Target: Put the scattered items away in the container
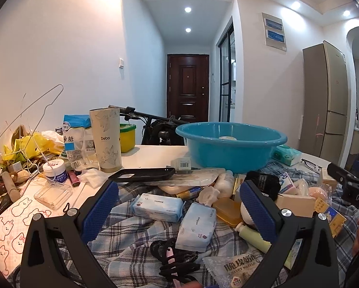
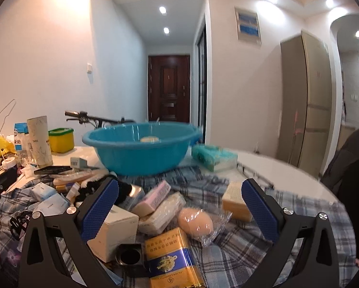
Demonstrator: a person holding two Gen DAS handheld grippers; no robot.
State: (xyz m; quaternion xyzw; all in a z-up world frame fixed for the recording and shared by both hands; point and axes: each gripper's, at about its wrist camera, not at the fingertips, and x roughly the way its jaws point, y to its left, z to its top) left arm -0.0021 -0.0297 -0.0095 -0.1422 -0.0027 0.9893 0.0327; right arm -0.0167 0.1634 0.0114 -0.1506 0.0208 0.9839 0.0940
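Table [image 1: 155, 153]: white top, partly covered by a plaid cloth [image 1: 136, 247] — clutter heaped on both.
Basin [image 1: 230, 144]: blue plastic, upright at the far side of the cloth; one pale round thing lies inside, too small to tell what.
Left gripper [image 1: 179, 208]: fingers spread wide, holding nothing, hanging over two blue tissue packs [image 1: 196, 225].
Right gripper [image 2: 180, 204]: fingers likewise wide apart and empty, over a mixed heap near the table's front.
Tumbler [image 1: 106, 139]: cream, upright, left of the basin, beside a sugar bag [image 1: 75, 141].
Yellow tin [image 2: 172, 261]: flat on the cloth just before the right gripper, blue band across it.
White box [image 2: 114, 232]: touching the tin's left side — partly behind the right gripper's left finger.
Egg-shaped thing [image 2: 195, 223]: peach-coloured, in clear wrap, between the right gripper's fingers.
Black phone case [image 1: 141, 175]: lies on a clear tray, in front of the basin.
Black cord [image 1: 174, 261]: tangled, near the left gripper's base.
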